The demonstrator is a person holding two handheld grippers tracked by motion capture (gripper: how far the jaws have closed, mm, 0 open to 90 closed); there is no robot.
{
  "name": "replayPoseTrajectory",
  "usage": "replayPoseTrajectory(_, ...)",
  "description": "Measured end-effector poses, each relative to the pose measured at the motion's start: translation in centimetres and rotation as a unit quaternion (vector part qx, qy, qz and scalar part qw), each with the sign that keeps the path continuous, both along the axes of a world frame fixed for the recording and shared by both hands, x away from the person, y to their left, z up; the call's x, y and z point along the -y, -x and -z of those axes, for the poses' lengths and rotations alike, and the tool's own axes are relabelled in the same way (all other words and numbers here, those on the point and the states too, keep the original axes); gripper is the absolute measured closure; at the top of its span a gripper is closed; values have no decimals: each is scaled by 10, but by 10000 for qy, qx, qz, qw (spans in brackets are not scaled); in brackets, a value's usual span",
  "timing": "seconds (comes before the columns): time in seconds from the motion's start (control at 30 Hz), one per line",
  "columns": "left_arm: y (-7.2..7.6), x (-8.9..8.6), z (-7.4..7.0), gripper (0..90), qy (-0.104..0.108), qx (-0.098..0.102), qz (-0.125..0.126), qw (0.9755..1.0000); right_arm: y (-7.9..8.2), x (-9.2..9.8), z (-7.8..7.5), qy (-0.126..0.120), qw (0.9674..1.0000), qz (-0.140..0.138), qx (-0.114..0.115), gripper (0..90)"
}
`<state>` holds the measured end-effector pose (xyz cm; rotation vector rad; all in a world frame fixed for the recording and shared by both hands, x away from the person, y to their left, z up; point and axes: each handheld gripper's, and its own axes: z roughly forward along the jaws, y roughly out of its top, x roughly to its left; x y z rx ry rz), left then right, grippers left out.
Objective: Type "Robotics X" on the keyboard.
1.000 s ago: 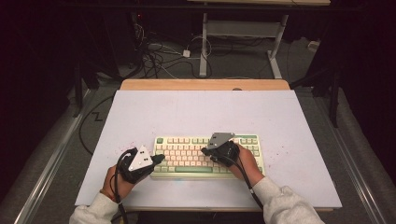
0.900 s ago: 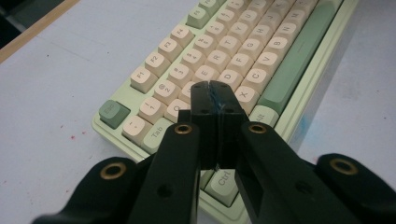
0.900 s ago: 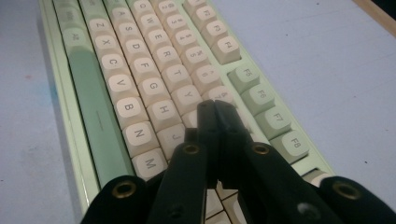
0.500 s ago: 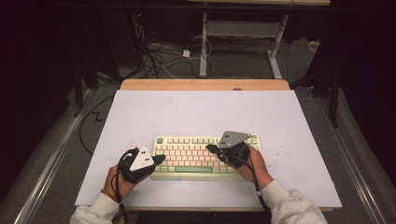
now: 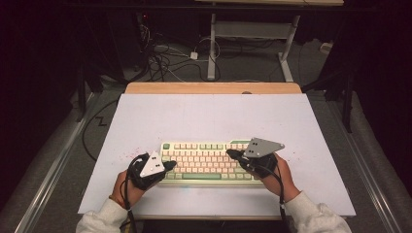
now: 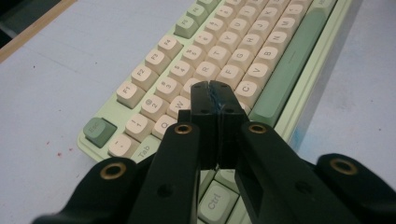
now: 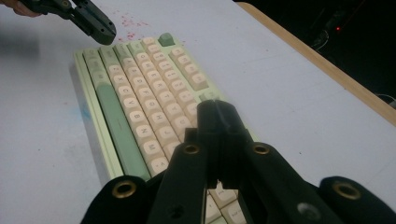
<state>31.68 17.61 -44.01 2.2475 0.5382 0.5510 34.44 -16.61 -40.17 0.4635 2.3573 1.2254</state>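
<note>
A pale green keyboard (image 5: 204,162) with cream keys and a green space bar lies on the white table (image 5: 209,119) near its front edge. My left gripper (image 5: 167,165) is shut with nothing in it, its tips over the keyboard's left end, above the letter keys (image 6: 212,70) in the left gripper view. My right gripper (image 5: 232,154) is shut and empty too, raised over the right part of the keyboard (image 7: 140,102) and pointing left along it. In the right gripper view the left gripper (image 7: 100,28) shows at the keyboard's far end.
The table's wooden back edge (image 5: 214,88) runs behind the white top. Cables (image 5: 165,58) and a desk frame (image 5: 252,34) lie on the floor beyond. Small red specks (image 5: 124,155) mark the table left of the keyboard. Bare tabletop lies behind and to both sides of the keyboard.
My right gripper has drifted to the right along the keyboard and risen a little. The left gripper and the keyboard have stayed where they were.
</note>
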Motion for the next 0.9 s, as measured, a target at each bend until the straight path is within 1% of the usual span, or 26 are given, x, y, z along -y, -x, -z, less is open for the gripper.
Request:
replayPoseTrajectory(0.23, -1, 1, 0, 867, 13, -18, 15, 10000, 5, 17, 0, -30, 9999, 117, 17, 900)
replayPoseTrajectory(0.37, -1, 6, 0, 868, -6, -17, 71, 10000, 9, 23, 1, -28, 9999, 128, 14, 899)
replayPoseTrajectory(0.4, -1, 7, 0, 868, 18, -16, 82, 10000, 10, 25, 1, -36, 9999, 134, -1, 900)
replayPoseTrajectory(0.57, -2, 11, 0, 868, 9, -18, 137, 9999, 12, 30, 1, -43, 9998, 175, -3, 899)
replayPoseTrajectory(0.7, -2, 13, 1, 867, 11, -30, 165, 9999, 13, 34, 3, -50, 9998, 194, -49, 900)
replayPoseTrajectory(0.9, -2, 16, 2, 867, 3, -64, 214, 9998, 16, 37, 4, 14, 9997, 225, -45, 900)
